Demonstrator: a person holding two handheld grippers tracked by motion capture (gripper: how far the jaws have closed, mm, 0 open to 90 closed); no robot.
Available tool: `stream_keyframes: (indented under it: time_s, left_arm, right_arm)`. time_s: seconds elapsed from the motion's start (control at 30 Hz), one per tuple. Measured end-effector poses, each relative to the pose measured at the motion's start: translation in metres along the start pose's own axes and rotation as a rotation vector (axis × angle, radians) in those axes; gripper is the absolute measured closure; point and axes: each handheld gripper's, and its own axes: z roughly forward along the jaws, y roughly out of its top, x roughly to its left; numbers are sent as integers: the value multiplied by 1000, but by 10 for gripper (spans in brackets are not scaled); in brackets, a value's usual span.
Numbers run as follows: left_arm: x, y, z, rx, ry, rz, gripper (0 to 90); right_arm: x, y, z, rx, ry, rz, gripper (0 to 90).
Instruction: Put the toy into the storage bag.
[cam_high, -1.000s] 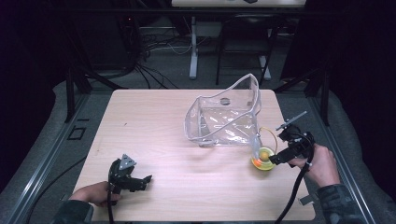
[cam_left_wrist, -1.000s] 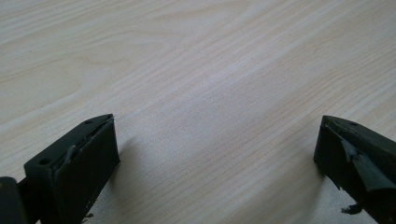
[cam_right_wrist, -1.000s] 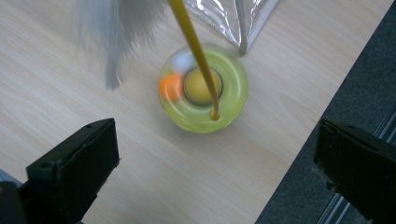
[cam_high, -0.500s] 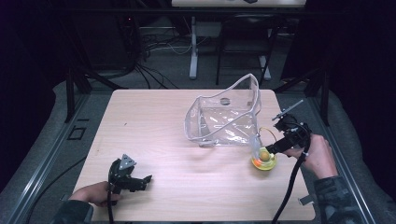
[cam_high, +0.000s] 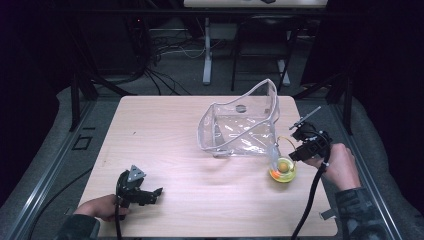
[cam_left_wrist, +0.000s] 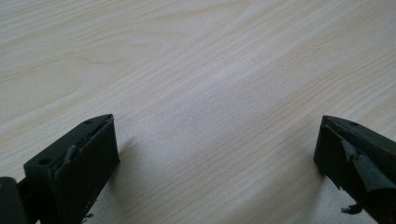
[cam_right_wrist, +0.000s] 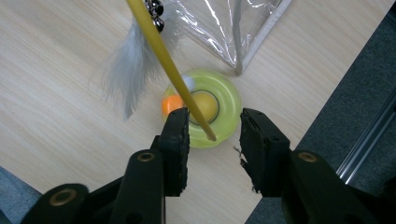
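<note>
Gripper closing in on cat-toy wand at right table edge

Left gripper (cam_high: 150, 192) sits low at the near-left of the wooden table (cam_high: 165, 130), held by the left hand (cam_high: 102, 207), jaws spread wide with only bare tabletop between them. It looks parked, out of the way, well apart from everything else.

Mid-table, toward the right: a clear plastic bag (cam_high: 240, 127), propped open with its mouth up, probably so things can go in or come out. Its near corner lies just beside the toy.

Further right, a round yellow-green toy base (cam_right_wrist: 208, 108) with an orange ball (cam_right_wrist: 170, 105) in its ring rests near the table's right edge. A yellow wand (cam_right_wrist: 163, 56) slants up from it, white feather (cam_right_wrist: 123, 77) and small bells (cam_right_wrist: 155, 10) hanging off it.

Right gripper (cam_right_wrist: 212, 130), in the right hand (cam_high: 342, 165), hovers directly over the base, jaws partly spread either side of the wand's lower end, not yet pinching. My guess: lined up to grab the wand.
</note>
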Motion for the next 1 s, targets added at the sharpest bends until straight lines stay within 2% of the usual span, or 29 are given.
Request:
stream_keyframes:
  time_s: [0.13,0.6,0.63,0.87,1.0]
  left_arm:
    - [0,0,0,0,0,0,0]
    - [0,0,0,0,0,0,0]
    - [0,0,0,0,0,0,0]
    - [0,0,0,0,0,0,0]
    - [0,0,0,0,0,0,0]
  right_arm:
    - [0,0,-3,-5,-5,-16,681]
    - [6,1,-5,-16,-27,-28,771]
    - [6,1,-4,-15,-27,-36,803]
    - [5,0,-2,-25,-26,-34,862]
    - [3,-1,-1,-41,0,-25,876]
